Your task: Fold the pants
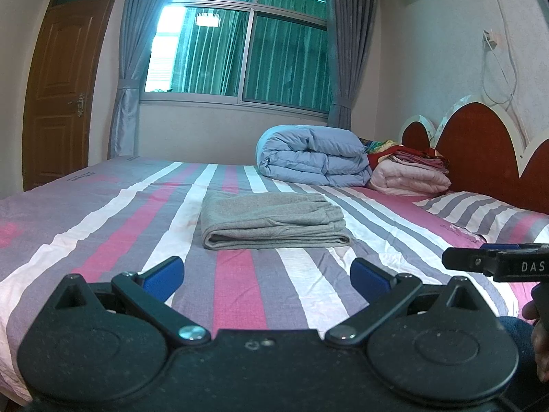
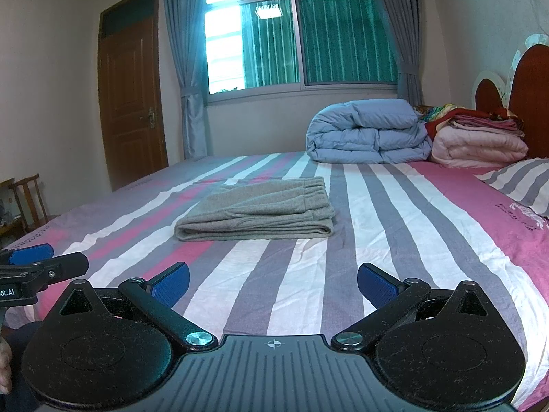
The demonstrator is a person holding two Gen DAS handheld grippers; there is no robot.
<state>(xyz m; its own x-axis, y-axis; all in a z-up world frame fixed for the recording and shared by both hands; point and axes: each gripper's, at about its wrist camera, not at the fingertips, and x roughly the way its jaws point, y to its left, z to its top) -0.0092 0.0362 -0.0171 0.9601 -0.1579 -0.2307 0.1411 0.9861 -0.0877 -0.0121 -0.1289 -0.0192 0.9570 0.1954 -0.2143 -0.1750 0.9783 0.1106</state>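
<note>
The grey pants (image 1: 271, 221) lie folded in a flat stack on the striped bed sheet (image 1: 103, 226); they also show in the right wrist view (image 2: 255, 211). My left gripper (image 1: 267, 274) is open and empty, held above the bed short of the pants. My right gripper (image 2: 272, 283) is open and empty, also short of the pants. The right gripper's tip shows at the right edge of the left wrist view (image 1: 494, 264). The left gripper's tip shows at the left edge of the right wrist view (image 2: 44, 267).
A folded blue duvet (image 1: 312, 158) and a pink folded blanket (image 1: 411, 175) sit at the far side by the red headboard (image 1: 480, 151). A striped pillow (image 1: 480, 211) lies to the right. A wooden door (image 2: 132, 96), a chair (image 2: 27, 199) and a curtained window (image 2: 302, 34) stand beyond.
</note>
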